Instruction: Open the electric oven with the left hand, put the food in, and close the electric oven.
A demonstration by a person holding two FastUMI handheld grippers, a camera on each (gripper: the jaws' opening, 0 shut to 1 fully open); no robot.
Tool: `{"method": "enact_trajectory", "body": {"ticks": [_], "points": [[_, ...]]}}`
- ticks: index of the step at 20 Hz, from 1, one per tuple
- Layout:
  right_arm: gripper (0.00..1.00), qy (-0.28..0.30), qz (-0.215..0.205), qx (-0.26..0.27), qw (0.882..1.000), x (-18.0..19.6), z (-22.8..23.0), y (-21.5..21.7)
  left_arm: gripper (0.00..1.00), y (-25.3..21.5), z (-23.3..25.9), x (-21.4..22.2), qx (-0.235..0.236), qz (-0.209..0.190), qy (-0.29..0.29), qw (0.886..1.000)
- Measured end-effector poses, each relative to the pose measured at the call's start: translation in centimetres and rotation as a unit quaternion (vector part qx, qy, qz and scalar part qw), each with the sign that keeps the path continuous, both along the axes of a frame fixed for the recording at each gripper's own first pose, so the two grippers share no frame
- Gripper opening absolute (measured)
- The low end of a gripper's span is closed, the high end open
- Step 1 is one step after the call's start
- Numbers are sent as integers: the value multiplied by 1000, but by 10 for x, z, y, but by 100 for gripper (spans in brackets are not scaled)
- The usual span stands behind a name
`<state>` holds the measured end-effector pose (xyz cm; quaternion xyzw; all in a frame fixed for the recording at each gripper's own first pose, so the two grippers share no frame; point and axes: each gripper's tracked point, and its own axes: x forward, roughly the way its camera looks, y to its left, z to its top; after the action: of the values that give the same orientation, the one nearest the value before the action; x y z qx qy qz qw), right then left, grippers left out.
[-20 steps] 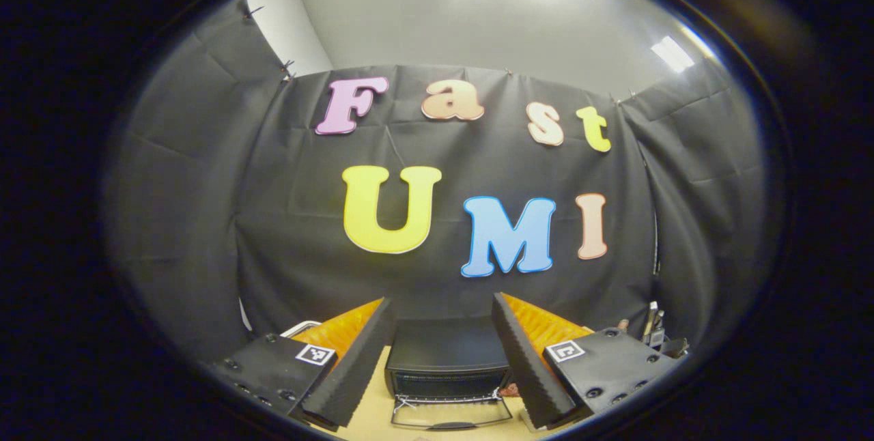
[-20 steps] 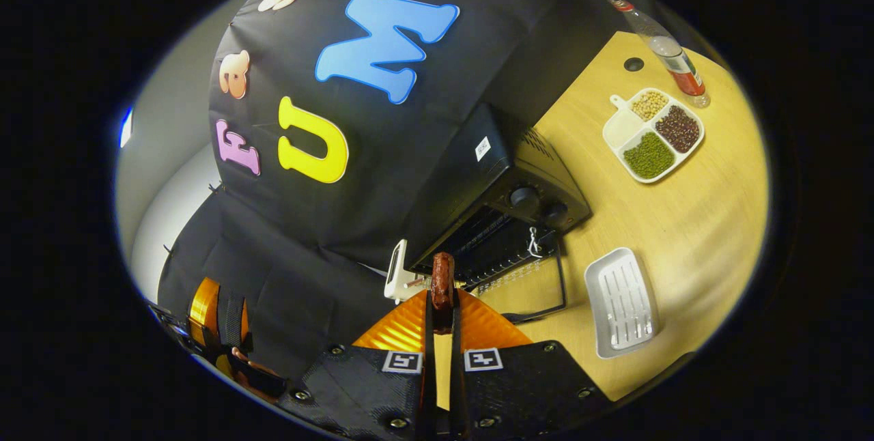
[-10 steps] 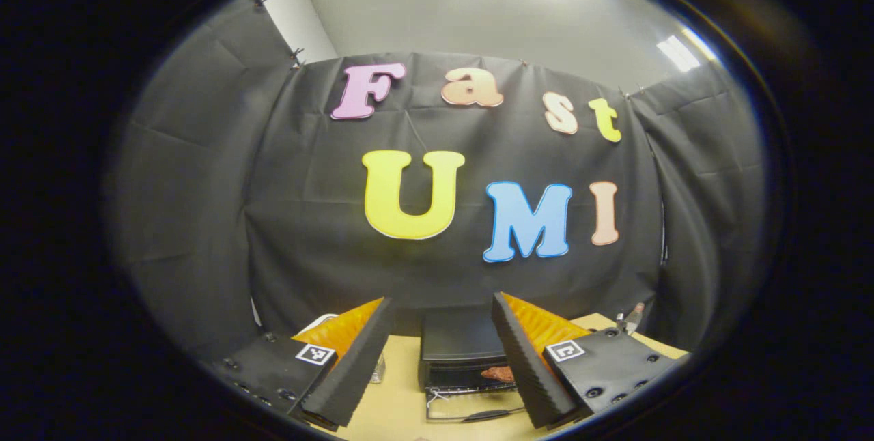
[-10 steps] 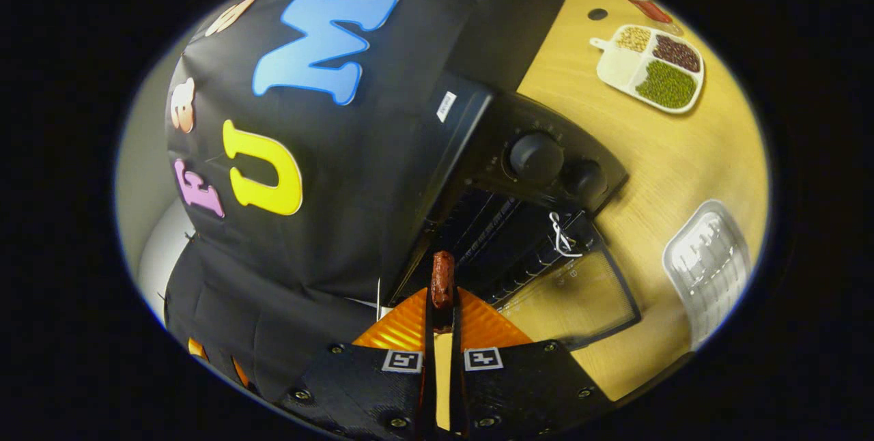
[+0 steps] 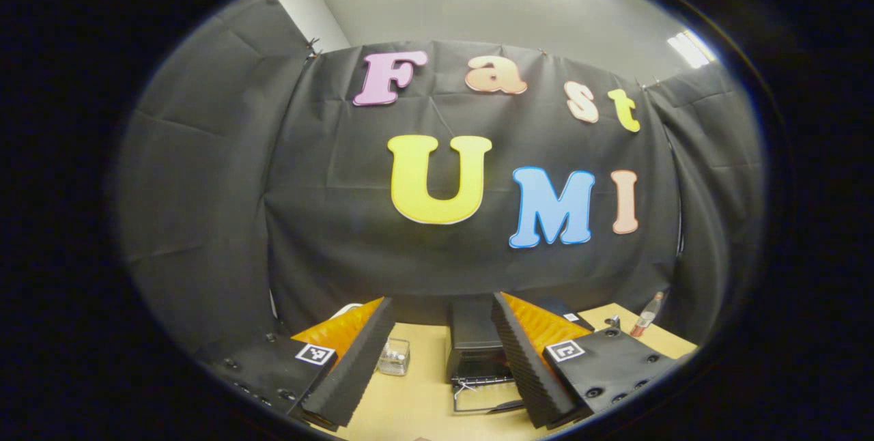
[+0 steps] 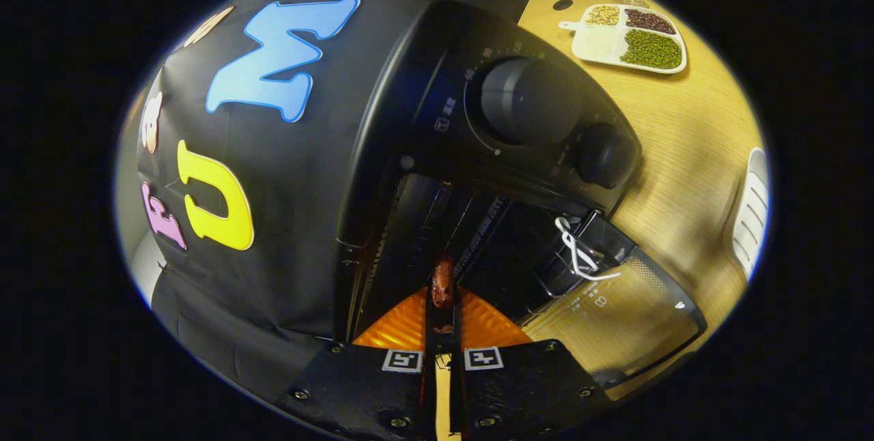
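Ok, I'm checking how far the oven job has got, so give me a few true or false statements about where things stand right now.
1. The oven door is folded down open. True.
2. The right gripper is empty. False: its fingers are shut on a reddish-brown piece of food.
3. The food is at the mouth of the oven, over its dark rack. True.
4. The left gripper is clamped on the door handle. False: it is open and held back from the oven, gripping nothing.
5. A divided tray of beans lies on the table beyond the oven. True.
6. The divided tray sits inside the oven. False: it is out on the table.
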<state>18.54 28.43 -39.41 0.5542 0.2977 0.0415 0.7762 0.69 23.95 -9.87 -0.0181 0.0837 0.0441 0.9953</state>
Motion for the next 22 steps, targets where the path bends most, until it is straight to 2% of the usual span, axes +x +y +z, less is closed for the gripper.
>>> {"method": "enact_trajectory", "body": {"ticks": [3,4,5,6,9,10,13,16,17,19,22], "points": [[8,5,-14,4,1000,11,-4,1,99,7,-6,3,-5,3,6,1000],[8,8,-17,1,1000,14,-5,2,96,10,-7,3,-5,5,6,1000],[8,24,-17,-21,999,12,-13,0,99,12,-8,5,-7,5,6,1000],[13,39,-10,-41,998,8,-21,-1,99,13,-8,6,-10,4,8,1000],[19,68,-5,-82,994,5,-32,-4,96,9,-14,15,-15,-6,13,1000],[23,73,-2,-100,992,3,-31,-8,99,6,-14,17,-15,-9,14,1000],[32,81,19,-149,985,-6,-27,-16,99,-5,-13,23,-17,-22,10,1000],[42,78,32,-225,971,-14,-14,-44,96,-21,-17,29,-21,-41,15,999],[41,74,40,-242,967,-16,-12,-47,100,-26,-18,30,-21,-46,14,999],[41,61,59,-284,955,-27,0,-59,99,-39,-18,32,-26,-57,14,998],[42,3,69,-373,925,-42,35,-86,94,-55,-20,38,-26,-70,10,997]]}}
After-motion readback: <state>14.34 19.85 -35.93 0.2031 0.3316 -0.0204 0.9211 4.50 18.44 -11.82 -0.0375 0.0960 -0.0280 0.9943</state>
